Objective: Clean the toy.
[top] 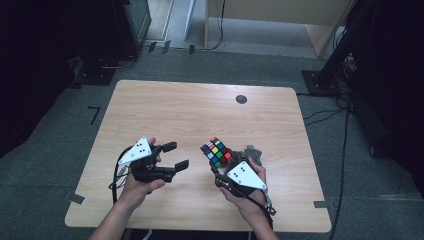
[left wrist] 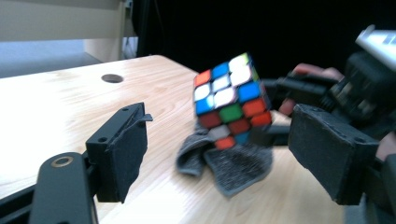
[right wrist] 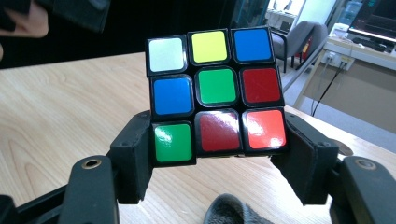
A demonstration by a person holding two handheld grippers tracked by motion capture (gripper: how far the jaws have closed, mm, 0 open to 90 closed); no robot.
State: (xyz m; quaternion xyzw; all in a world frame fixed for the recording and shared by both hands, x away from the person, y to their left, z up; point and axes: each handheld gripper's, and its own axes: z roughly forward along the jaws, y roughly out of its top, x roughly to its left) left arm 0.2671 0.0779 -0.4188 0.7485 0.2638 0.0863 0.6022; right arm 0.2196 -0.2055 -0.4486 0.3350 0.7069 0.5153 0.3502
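While the table (top: 165,107) lies bare ahead of both tools out to its far edge, with only a dark hole (top: 241,99) near that edge, all the work sits close to the near side. Right gripper (top: 216,165): clamped on the cube (top: 216,152), jaws pressing the bottom layer from both sides, upper two layers standing free above them. Cube held off the wood, tilted, clear of the surface in the left gripper view. Cloth (left wrist: 224,161), grey and crumpled, lies on the table directly under the cube and just ahead of the right jaws; its edge shows between them at the bottom of the right gripper view. Left gripper (top: 176,156): jaws spread wide, holding nothing, aimed across at the cube. Bare wood lies between its tips and the cube; they stand near but apart. Near table edge runs just behind both hands.
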